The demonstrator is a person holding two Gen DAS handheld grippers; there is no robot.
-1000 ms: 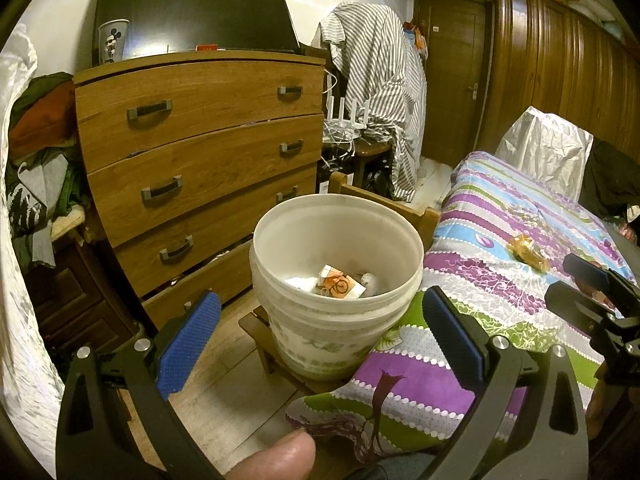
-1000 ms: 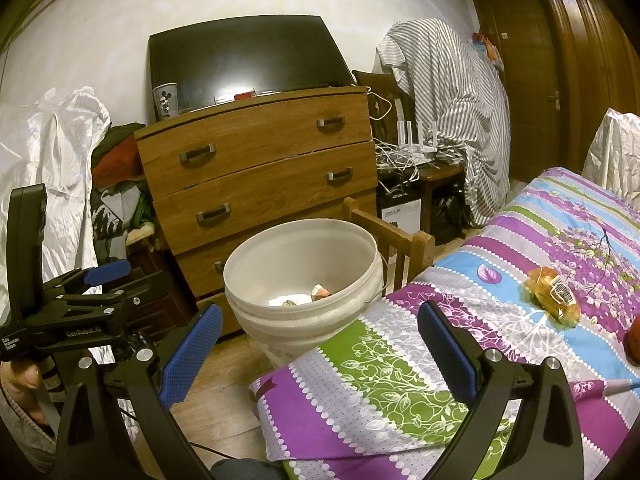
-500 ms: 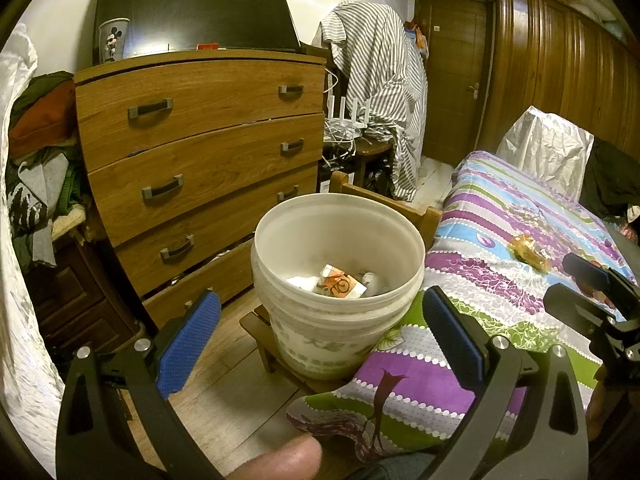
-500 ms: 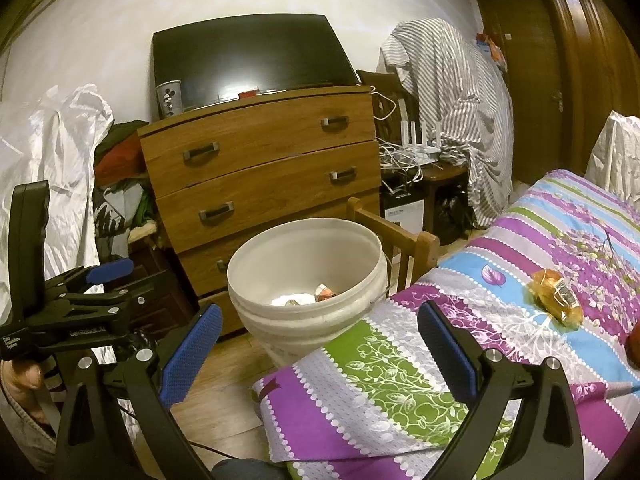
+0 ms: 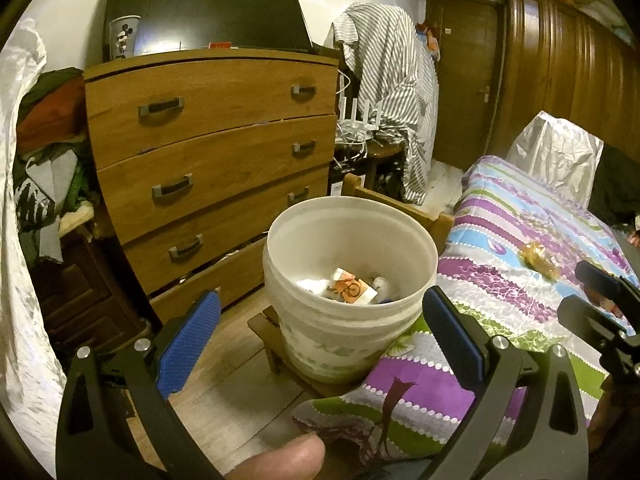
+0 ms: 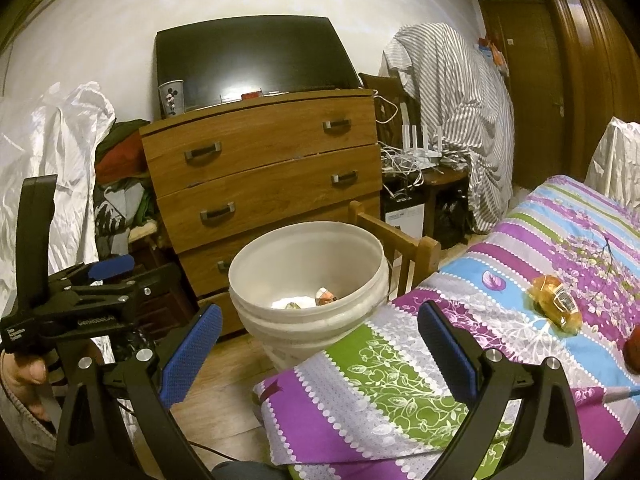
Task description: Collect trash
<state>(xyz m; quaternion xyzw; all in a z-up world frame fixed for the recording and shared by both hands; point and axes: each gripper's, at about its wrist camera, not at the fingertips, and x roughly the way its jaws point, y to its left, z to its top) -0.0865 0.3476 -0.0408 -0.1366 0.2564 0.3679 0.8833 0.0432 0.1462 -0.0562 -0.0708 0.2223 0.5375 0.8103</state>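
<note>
With both the left gripper (image 5: pixel 320 336) and right gripper (image 6: pixel 318 342) spread wide and empty, the orange wrapper (image 6: pixel 555 309) at right should be straddled squarely, then carried to the white bucket (image 6: pixel 256 276).

Bed (image 6: pixel 400 396): ahead and right of the right gripper (image 6: pixel 320 344), covered by a striped floral spread.
On the bed: a crumpled orange wrapper (image 6: pixel 555 309) right of the right gripper's right finger; a reddish round thing (image 6: pixel 633 350) at the far right edge, cut off.
Stool (image 5: pixel 276 344): low, wooden, ahead of the left gripper (image 5: pixel 320 336), touching the bed's corner.
On the stool: a white bucket (image 5: pixel 344 340) holding scraps.
Floor (image 5: pixel 224 376): wood planks under the stool.
</note>
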